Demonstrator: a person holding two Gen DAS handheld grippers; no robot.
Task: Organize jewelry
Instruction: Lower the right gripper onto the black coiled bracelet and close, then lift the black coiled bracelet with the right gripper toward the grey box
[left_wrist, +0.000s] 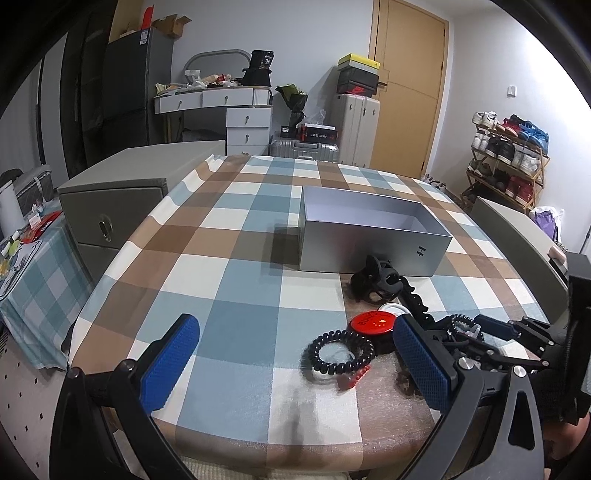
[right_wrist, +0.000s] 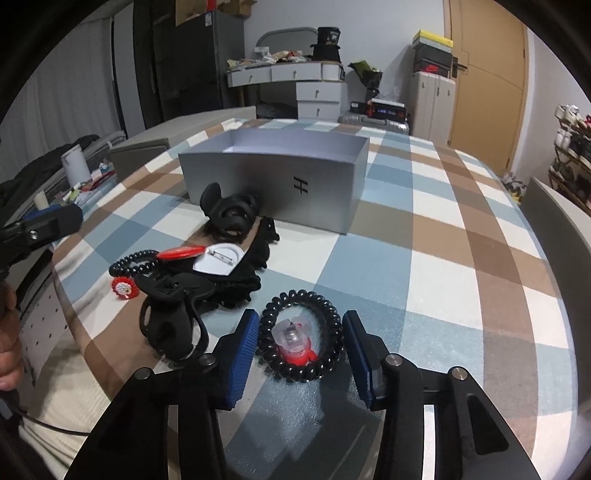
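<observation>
A silver open box (left_wrist: 373, 240) (right_wrist: 273, 184) stands on the checked tablecloth. In front of it lie black hair claws (left_wrist: 375, 280) (right_wrist: 231, 212), a red round badge (left_wrist: 373, 323) (right_wrist: 181, 253), a white badge back (right_wrist: 218, 260) and a black spiral hair tie (left_wrist: 338, 354) (right_wrist: 135, 262). My left gripper (left_wrist: 291, 354) is open above the table, left of this pile. My right gripper (right_wrist: 301, 350) is open around a second black spiral hair tie (right_wrist: 301, 336), which rings a small clear and red item (right_wrist: 293, 341). Another black claw (right_wrist: 173, 317) lies just left of it.
Grey padded furniture (left_wrist: 122, 206) borders the table's left side and a grey chair back (left_wrist: 517, 236) the right. Suitcases (left_wrist: 354, 127), a white dresser (left_wrist: 236, 110), a shoe rack (left_wrist: 509, 155) and a wooden door (left_wrist: 410, 74) stand behind.
</observation>
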